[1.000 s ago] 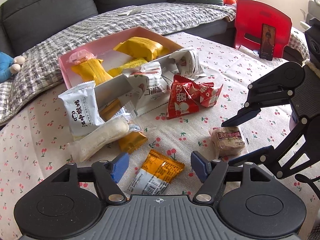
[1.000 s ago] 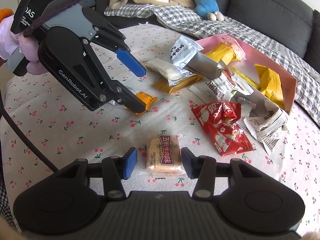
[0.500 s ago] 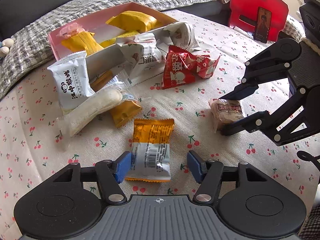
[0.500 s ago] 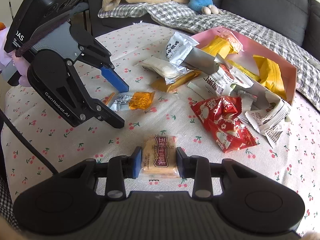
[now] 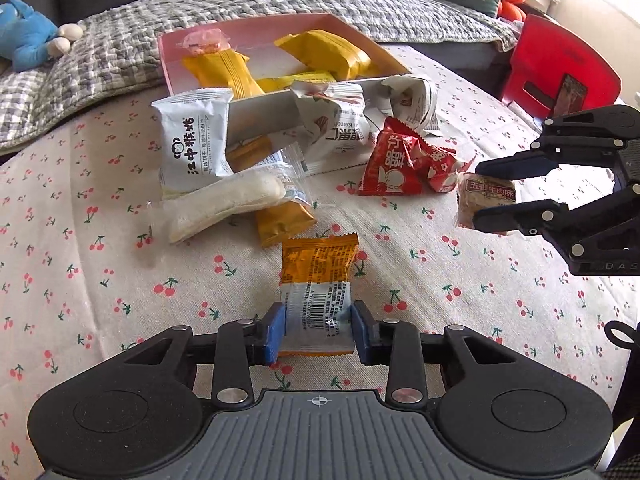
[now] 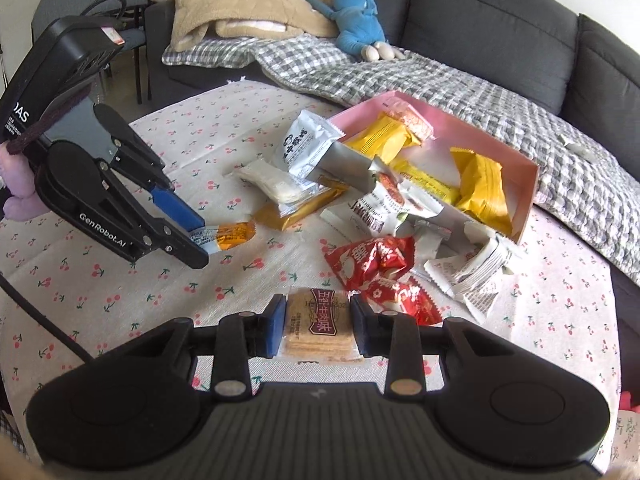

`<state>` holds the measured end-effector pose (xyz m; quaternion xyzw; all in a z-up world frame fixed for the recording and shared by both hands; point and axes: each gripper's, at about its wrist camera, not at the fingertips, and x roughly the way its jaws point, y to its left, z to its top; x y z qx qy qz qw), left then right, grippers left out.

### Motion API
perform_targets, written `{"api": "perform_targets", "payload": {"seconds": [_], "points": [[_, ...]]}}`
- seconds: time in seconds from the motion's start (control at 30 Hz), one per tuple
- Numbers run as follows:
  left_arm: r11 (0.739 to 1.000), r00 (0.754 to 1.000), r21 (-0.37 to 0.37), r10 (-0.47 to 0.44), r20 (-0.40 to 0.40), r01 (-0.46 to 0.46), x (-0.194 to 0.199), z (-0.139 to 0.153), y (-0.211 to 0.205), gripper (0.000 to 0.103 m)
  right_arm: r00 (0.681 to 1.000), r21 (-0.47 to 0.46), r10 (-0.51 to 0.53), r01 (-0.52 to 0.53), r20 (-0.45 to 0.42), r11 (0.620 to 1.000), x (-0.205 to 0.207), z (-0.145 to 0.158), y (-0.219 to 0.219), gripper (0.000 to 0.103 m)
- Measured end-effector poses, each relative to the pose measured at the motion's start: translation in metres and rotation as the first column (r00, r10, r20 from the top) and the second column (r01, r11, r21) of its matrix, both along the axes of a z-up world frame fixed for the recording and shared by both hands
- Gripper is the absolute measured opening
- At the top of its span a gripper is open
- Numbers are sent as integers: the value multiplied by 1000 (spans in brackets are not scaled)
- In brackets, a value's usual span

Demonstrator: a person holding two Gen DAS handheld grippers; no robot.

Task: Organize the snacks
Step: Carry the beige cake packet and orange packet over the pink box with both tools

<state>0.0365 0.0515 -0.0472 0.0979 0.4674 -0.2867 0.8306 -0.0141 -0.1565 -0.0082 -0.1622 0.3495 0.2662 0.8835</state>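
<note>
On the cherry-print tablecloth (image 5: 120, 280) the pink box (image 5: 240, 46) stands open with yellow packs inside, and loose snacks lie before it. We are at the pick-up step. Our right gripper (image 6: 318, 322) is clamped on the beef cracker pack (image 6: 320, 330), lifted, it seems. Our left gripper (image 5: 318, 330) is closing around the orange and silver packet (image 5: 318, 280), which lies flat on the cloth. Next we should carry both to the box.
</note>
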Motion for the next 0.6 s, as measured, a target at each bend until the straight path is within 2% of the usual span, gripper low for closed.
{"api": "perform_targets", "payload": {"seconds": [0.03, 0.1, 0.27, 0.37, 0.43, 0.5, 0.57, 0.6], "points": [[1000, 1000, 0, 12, 0, -12, 1, 1, -1, 33, 1000, -1, -13, 13, 8, 1000, 1, 4, 0, 31], [999, 999, 1, 33, 5, -33, 4, 4, -3, 33, 999, -5, -31, 31, 23, 1000, 4, 11, 2, 20], [998, 998, -24, 59, 36, -58, 6, 18, -10, 33, 998, 42, -52, 51, 38, 998, 12, 25, -4, 21], [998, 996, -23, 67, 62, -65, 6, 24, -13, 33, 998, 77, -44, 47, -40, 996, 21, 23, -9, 21], [997, 995, -29, 77, 68, -75, 7, 27, -13, 33, 996, 107, -50, 58, -78, 993, 25, 20, -13, 27], [996, 994, -32, 87, 68, -85, 7, 29, -14, 33, 995, 106, -41, 50, -86, 993, 25, 16, -16, 52], [996, 994, -29, 88, 67, -86, 6, 28, -15, 33, 996, 91, -21, 29, -88, 995, 24, 12, -17, 59], [996, 994, -25, 86, 68, -85, 4, 28, -15, 33, 995, 84, -10, 19, -100, 996, 25, 10, -17, 59]]}}
